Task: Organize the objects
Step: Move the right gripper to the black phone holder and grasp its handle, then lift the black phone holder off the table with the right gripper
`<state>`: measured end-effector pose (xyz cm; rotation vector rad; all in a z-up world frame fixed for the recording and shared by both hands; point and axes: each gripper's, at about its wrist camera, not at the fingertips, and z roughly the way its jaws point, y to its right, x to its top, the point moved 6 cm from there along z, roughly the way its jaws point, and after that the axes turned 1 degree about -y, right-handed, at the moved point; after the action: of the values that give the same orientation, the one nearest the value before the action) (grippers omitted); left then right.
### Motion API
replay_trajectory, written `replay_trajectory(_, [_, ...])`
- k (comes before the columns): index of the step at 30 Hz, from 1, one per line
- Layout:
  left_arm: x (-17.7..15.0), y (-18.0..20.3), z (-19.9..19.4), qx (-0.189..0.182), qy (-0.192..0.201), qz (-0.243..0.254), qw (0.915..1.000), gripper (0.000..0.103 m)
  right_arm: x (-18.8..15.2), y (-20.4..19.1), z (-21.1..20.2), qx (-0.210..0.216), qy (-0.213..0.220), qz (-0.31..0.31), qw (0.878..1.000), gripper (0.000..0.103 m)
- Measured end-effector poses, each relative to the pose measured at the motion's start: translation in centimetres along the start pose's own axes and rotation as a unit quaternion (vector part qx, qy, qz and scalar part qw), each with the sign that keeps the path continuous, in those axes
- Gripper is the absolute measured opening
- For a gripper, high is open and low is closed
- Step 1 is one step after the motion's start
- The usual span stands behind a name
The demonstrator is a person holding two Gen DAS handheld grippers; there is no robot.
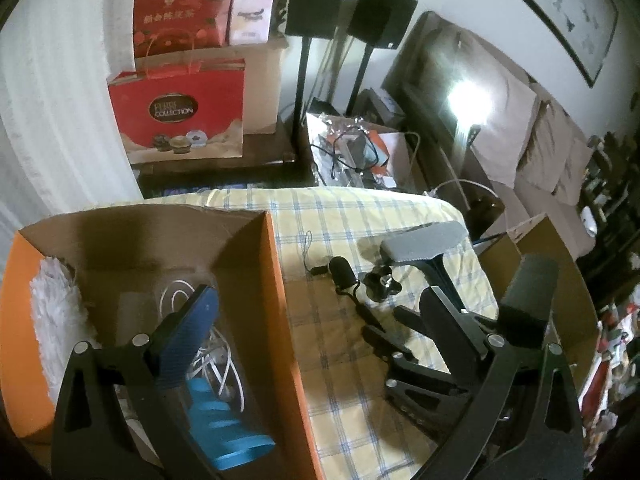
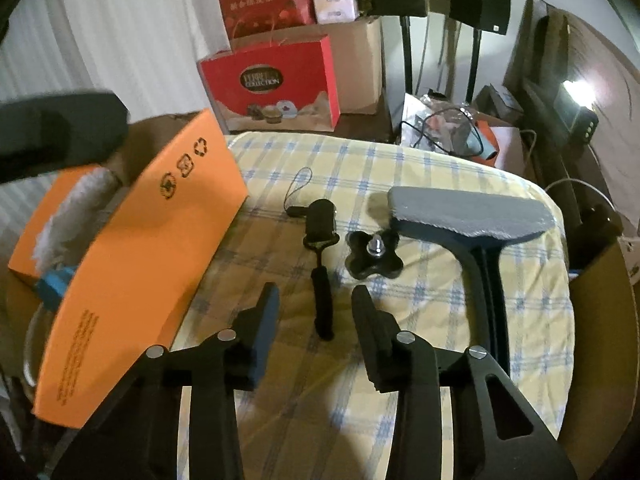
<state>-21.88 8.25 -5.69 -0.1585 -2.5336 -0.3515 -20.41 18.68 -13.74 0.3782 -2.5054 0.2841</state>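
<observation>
At far left, the open orange box [image 1: 288, 320] stands on the checked cloth [image 2: 440, 300], already holding a white fluffy duster head [image 1: 56, 312], a coil of white cable [image 1: 224, 368] and a ribbed blue part [image 1: 224, 432]. The left gripper [image 1: 372, 292] hangs over the box's right wall with its jaws spread wide and nothing between them, one finger above the box interior and the other out over the cloth. Moving right, the small black roller tool [image 2: 320, 264] lies on the cloth near the box, head away from the camera and a thin wrist loop [image 2: 298, 188] trailing from beside its head. The right gripper [image 2: 316, 308] straddles the tool's handle, its jaws partly drawn in but visibly clear of the handle on both sides, so the tool is not gripped. Just right of the handle sits a black star knob [image 2: 374, 254] with a metal stud, and further right lies the grey pad-headed tool [image 2: 472, 216] with its long dark handle. Judged risks: the handle is slim and round, so an off-centre closure could roll it sideways or pinch the cloth beneath; the right finger could nudge the star knob nearby; the wrist loop could snag on the box wall during transfer; and the two grippers work close enough to collide above the box edge.
</observation>
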Motion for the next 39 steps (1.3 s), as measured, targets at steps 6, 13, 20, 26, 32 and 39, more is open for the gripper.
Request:
replay_trajectory(6, [0.1,-0.9,0.3,-0.002,-0.003,-0.013,0.9999,0.101,0.3,-0.2,2.1,-0.003,-0.011,-0.010,1.000,0.031])
replay_trajectory(13, [0.0,-1.4,0.6,-0.001,-0.007,-0.016,0.9998,0.101,-0.3,0.2,3.6,-0.018,-0.022,-0.013,1.000,0.021])
replay_trajectory(20, [-0.2,-0.8,0.8,0.001,-0.010,-0.008,0.9999,0.101,-0.8,0.5,3.0,-0.035,-0.019,-0.021,0.999,0.009])
replay_trajectory(26, [-0.3,-0.6,0.8,-0.002,-0.011,-0.008,0.9999,0.101,-0.9,0.8,1.4,-0.024,-0.008,-0.007,1.000,0.009])
replay_trajectory(32, [-0.5,0.3,0.4,-0.003,-0.009,-0.002,1.0000,0.101,-0.2,0.9,-1.0,-0.013,0.015,0.003,1.000,0.009])
replay_trajectory(39, [-0.3,1.9,0.2,-0.005,-0.009,0.011,0.9999,0.101,0.5,1.0,-4.6,-0.002,0.044,0.014,0.999,0.009])
